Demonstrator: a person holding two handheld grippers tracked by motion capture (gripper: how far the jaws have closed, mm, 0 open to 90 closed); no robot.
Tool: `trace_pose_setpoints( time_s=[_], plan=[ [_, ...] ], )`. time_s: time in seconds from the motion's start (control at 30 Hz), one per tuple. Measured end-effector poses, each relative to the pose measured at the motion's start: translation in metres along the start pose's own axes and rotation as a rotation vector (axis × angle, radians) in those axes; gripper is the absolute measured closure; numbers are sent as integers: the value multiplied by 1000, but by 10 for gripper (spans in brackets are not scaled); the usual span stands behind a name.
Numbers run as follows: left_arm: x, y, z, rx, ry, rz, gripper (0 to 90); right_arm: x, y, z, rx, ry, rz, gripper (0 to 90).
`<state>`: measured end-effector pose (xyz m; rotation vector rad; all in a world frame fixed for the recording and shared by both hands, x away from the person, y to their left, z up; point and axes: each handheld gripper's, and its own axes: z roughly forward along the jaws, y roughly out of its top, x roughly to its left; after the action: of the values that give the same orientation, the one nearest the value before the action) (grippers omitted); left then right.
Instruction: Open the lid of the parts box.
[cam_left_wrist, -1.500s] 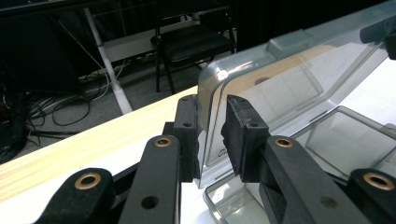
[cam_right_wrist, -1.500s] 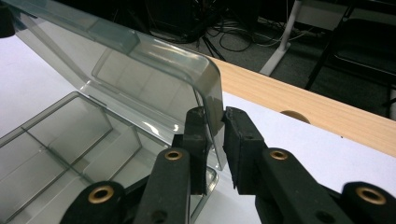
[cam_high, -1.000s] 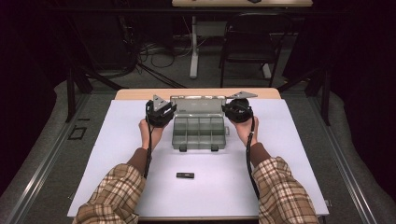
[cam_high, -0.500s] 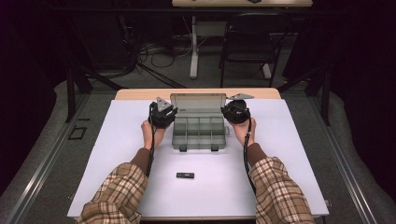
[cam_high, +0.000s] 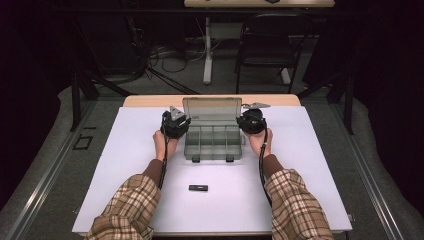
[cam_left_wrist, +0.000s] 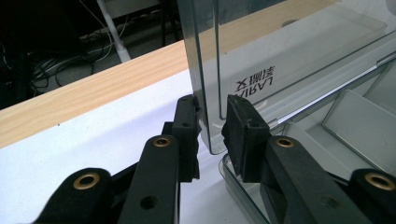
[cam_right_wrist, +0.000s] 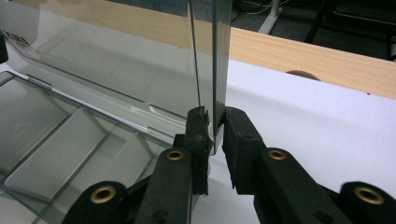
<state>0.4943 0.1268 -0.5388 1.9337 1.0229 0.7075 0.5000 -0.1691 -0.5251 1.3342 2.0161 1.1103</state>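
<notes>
A clear plastic compartment box (cam_high: 212, 146) sits on the white mat, its lid (cam_high: 212, 110) standing open and upright at the back. My left gripper (cam_high: 181, 123) is at the lid's left edge and my right gripper (cam_high: 245, 122) at its right edge. In the left gripper view the jaws (cam_left_wrist: 211, 126) are closed on the lid's (cam_left_wrist: 280, 56) side rim, just above the tray's corner. The right gripper view has the jaws (cam_right_wrist: 215, 128) pinching the lid's (cam_right_wrist: 116, 60) other side rim, beside empty compartments (cam_right_wrist: 56, 140).
A small black oblong object (cam_high: 198, 188) lies on the white mat (cam_high: 325, 170) in front of the box, between the forearms. A strip of wooden tabletop (cam_high: 150, 101) runs behind the mat. Beyond the table stand a black chair (cam_high: 270, 45) and cables on the floor.
Both hands have sunk slightly, keeping the lid's edges between their jaws. The box's front edge stays in the same place on the mat.
</notes>
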Motion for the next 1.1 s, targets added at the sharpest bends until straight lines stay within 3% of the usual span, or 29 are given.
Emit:
trace_pose_setpoints(
  time_s=[0.37,1.1],
  plan=[
    [-1,-5,7,27,11,4,740,-1,-4,6,14,-3,14,804],
    [-3,-6,10,13,34,27,730,-2,-6,12,23,-7,2,793]
  ],
)
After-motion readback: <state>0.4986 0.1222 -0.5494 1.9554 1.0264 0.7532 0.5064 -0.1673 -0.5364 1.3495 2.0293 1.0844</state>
